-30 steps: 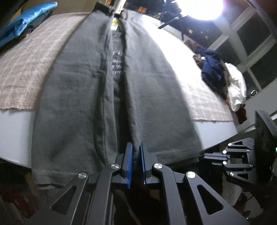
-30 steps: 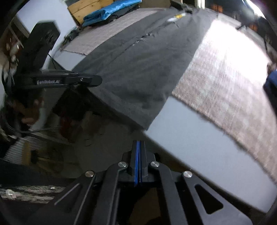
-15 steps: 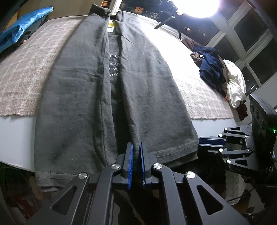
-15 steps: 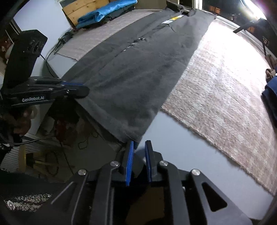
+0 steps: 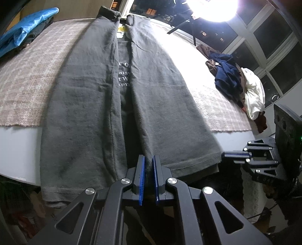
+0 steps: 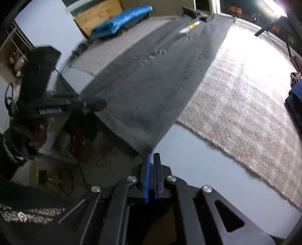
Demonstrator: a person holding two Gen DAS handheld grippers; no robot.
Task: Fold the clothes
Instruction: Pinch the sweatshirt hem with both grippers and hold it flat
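left gripper (image 5: 148, 181) clamped on grey shirt (image 5: 120, 113) hem | right gripper (image 6: 151, 178) closing at hem corner | shirt on table (image 6: 198, 169), sides folded inward | lengthwise fold remaining

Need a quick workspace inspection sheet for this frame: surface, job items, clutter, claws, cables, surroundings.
Surface: white table under a pinkish woven cover.
Job's things: dark grey T-shirt, both sides folded inward, white print showing in the gap, hem hanging over the near edge.
Clutter: pile of unfolded clothes at far right; blue folded bundle at far left.
Claws: left claw shut on the hem's middle; right claw closing at the hem's right corner, grip unclear.
Cables: black cable by the table's left edge.
Surroundings: dark windows, bright lamp, floor clutter under the table.
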